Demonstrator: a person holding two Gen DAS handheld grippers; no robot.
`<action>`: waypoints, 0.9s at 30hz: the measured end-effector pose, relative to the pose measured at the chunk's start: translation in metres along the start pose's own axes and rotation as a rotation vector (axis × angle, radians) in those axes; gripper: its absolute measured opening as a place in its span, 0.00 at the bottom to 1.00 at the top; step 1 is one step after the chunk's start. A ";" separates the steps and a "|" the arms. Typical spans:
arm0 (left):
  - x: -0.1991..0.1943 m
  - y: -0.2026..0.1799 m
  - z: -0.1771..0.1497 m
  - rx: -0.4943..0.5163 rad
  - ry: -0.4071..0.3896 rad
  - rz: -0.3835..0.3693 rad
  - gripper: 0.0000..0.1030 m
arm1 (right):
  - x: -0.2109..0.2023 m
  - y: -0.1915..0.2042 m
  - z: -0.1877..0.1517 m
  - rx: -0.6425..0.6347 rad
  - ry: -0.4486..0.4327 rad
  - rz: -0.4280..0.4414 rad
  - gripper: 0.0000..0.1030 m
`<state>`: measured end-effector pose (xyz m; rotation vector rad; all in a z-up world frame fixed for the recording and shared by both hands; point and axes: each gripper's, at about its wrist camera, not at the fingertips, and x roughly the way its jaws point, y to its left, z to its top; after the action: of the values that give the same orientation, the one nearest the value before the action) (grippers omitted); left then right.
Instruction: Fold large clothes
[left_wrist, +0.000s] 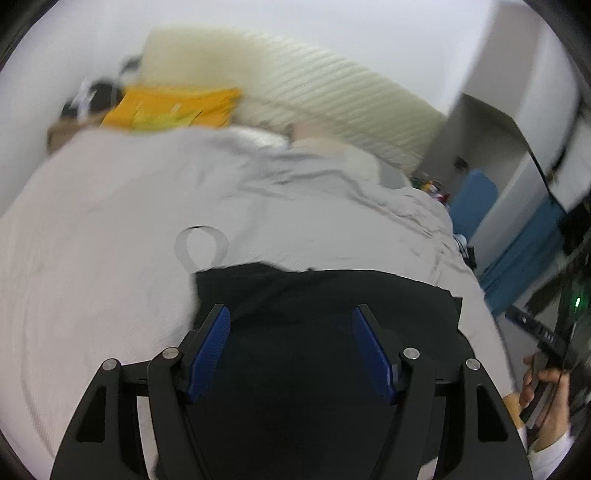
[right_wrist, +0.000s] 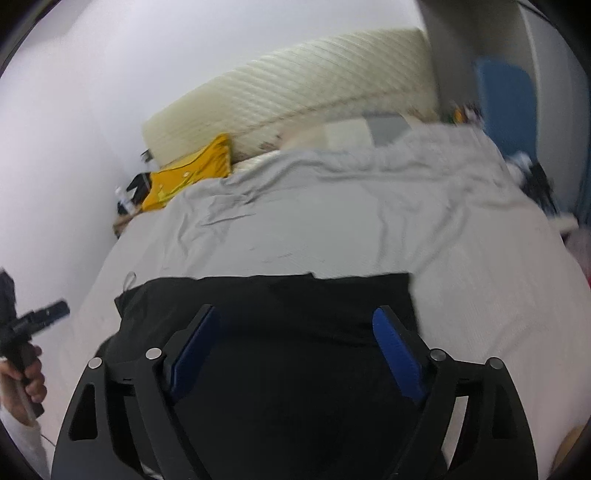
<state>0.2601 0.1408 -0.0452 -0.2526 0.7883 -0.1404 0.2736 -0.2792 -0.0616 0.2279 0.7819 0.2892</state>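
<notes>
A black garment (left_wrist: 325, 295) lies flat on a grey bedsheet (left_wrist: 110, 229), its far edge straight; it also shows in the right wrist view (right_wrist: 280, 299). My left gripper (left_wrist: 291, 317) is open above the garment's left part, its blue pads (left_wrist: 210, 350) wide apart and empty. My right gripper (right_wrist: 295, 321) is open above the garment's right part, its blue pads (right_wrist: 399, 350) wide apart and empty. The right gripper also shows at the lower right of the left wrist view (left_wrist: 535, 332), held in a hand. The left gripper shows at the lower left of the right wrist view (right_wrist: 40, 314).
A cream mattress (left_wrist: 332, 81) leans against the wall behind the bed. A yellow bag (left_wrist: 173, 107) lies at the bed's far left. A grey loop (left_wrist: 201, 245) lies on the sheet by the garment's left corner. Blue furniture (left_wrist: 476, 199) and clutter stand right of the bed.
</notes>
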 end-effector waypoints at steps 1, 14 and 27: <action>0.006 -0.017 -0.004 0.040 -0.015 0.007 0.67 | 0.008 0.012 -0.003 -0.017 -0.008 0.002 0.84; 0.139 -0.107 -0.062 0.295 0.017 0.092 0.69 | 0.107 0.051 -0.051 -0.135 -0.032 -0.125 0.92; 0.174 -0.088 -0.049 0.211 0.028 0.068 0.73 | 0.142 0.035 -0.042 -0.069 0.008 -0.077 1.00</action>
<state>0.3438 0.0103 -0.1728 -0.0238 0.8021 -0.1617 0.3330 -0.1945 -0.1737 0.1311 0.7850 0.2445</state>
